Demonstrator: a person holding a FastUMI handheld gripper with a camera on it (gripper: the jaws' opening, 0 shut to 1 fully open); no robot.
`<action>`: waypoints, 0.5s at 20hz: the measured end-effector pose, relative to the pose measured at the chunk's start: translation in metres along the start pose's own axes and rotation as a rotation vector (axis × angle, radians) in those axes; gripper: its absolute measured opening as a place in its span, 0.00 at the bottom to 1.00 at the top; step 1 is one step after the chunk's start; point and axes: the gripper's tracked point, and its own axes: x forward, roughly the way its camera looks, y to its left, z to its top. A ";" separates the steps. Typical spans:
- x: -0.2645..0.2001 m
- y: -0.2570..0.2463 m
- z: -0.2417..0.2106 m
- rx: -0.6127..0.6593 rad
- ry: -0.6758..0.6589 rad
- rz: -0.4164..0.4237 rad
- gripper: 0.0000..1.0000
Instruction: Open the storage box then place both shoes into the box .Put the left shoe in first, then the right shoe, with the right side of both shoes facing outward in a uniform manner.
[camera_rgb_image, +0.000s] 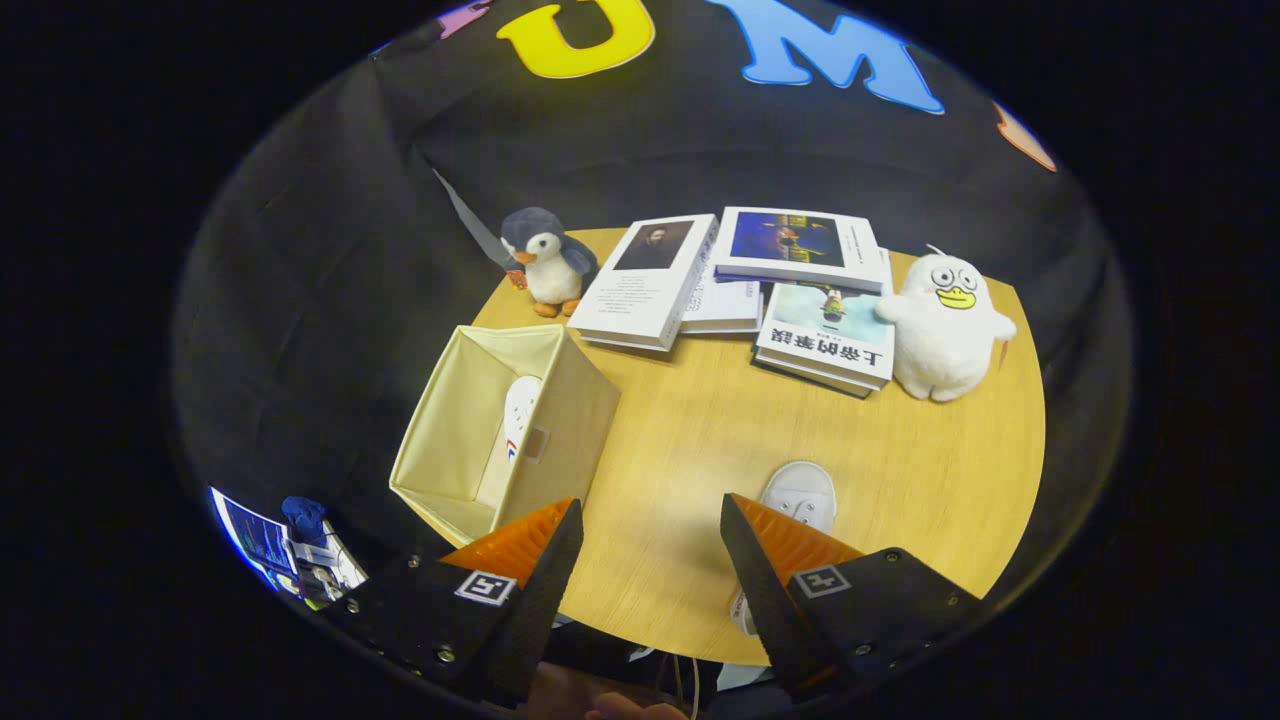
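Observation:
An open beige fabric storage box (560, 420) stands on the round wooden table (700, 430), just ahead of my left finger. One white shoe (518, 425) leans upright inside it against the right wall. The other white shoe (800, 500) lies on the table, its toe showing just beyond my right finger, the rest hidden behind that finger. My gripper (650, 530) hangs above the table's near edge, open, with nothing between its fingers.
Beyond the box sit a grey penguin plush (545, 260), several stacked books (740, 280) and a white duck plush (945, 325) along the table's far side. Papers and a blue item (290, 545) lie low to the left of the table.

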 end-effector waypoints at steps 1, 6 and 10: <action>0.000 -0.011 -0.007 0.024 0.011 -0.017 0.86; 0.008 -0.061 -0.045 0.116 0.061 -0.072 0.86; 0.020 -0.095 -0.080 0.155 0.122 -0.115 0.86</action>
